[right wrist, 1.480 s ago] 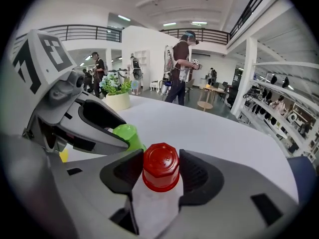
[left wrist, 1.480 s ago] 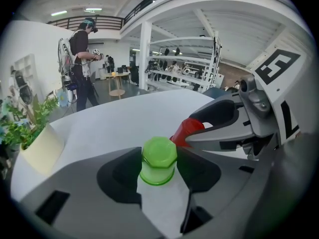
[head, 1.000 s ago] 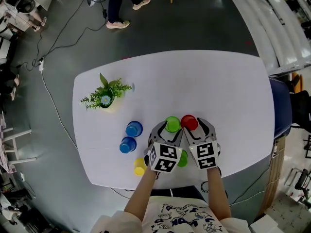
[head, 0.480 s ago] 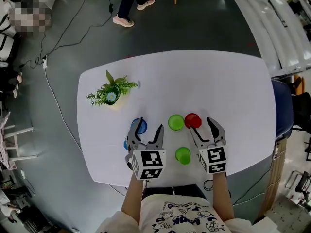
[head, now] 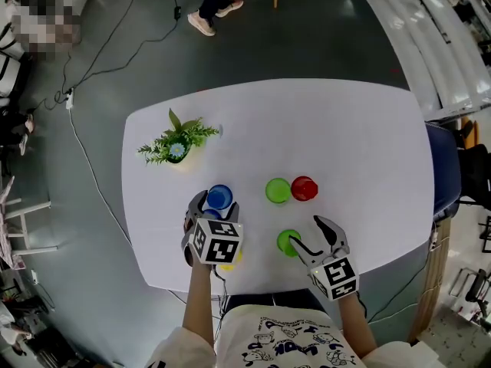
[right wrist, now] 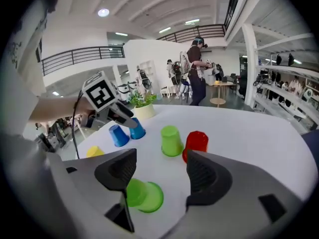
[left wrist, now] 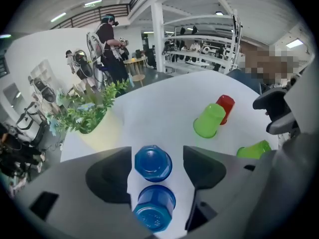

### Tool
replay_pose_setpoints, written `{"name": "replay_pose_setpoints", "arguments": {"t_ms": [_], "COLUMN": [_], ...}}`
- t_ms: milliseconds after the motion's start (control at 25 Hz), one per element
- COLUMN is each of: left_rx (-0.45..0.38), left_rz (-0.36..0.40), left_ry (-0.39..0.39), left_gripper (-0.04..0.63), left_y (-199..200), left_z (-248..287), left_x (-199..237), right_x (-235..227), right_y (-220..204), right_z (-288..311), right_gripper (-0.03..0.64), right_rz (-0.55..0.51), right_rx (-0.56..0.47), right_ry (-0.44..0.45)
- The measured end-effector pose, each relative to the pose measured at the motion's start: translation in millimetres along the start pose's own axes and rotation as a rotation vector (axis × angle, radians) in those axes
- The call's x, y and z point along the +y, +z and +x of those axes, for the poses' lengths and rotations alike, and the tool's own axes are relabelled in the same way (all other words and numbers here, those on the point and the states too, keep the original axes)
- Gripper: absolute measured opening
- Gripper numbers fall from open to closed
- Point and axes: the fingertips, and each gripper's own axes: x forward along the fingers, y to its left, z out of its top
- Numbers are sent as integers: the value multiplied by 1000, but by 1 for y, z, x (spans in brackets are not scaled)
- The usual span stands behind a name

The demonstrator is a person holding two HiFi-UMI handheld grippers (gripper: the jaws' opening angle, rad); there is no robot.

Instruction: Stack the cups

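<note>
Table (head: 345, 129) white, rounded; potted plant (head: 178, 146) far left. Left gripper (left wrist: 157, 168): jaws wide and opening, two inverted blue cups (left wrist: 153, 162) between them, pads clear of both. Right gripper (right wrist: 155, 171): jaws opening, tipped green cup (right wrist: 143, 195) partly between them by its left jaw. Inverted green cup (right wrist: 171, 140) touches red cup (right wrist: 196, 143), mid-table. Yellow cup (right wrist: 94, 152) near left.

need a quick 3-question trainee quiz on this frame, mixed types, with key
1. True or false: the red cup stands beside a green cup.
2. Which stand between the jaws of the left gripper? A) blue cups B) red cup C) yellow cup
3. Fill in: the other green cup, at the right gripper, lies on its ____.
Key: 1 true; 2 A; 3 side. Both grippers' jaws are opening and press on nothing.
</note>
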Motion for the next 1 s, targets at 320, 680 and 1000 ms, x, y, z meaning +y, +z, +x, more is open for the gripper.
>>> {"name": "replay_pose_setpoints", "arguments": {"t_ms": [320,680,1000], "left_rx": [66,27,-8], "left_rz": [20,42,140], "left_ry": [11,4,-102], "left_gripper": [309,239,241], "left_y": [-17,-2,24], "left_z": [16,5,0], "left_x": [7,5,-45], "right_x": [40,43,25], "right_y": [-45,-68,-35], "right_z": [2,4,-13], "right_gripper": [341,255,242], "right_rz": [0,-80,-3], "right_rx": [140,192,92], "right_ry": [87,21,-29]}}
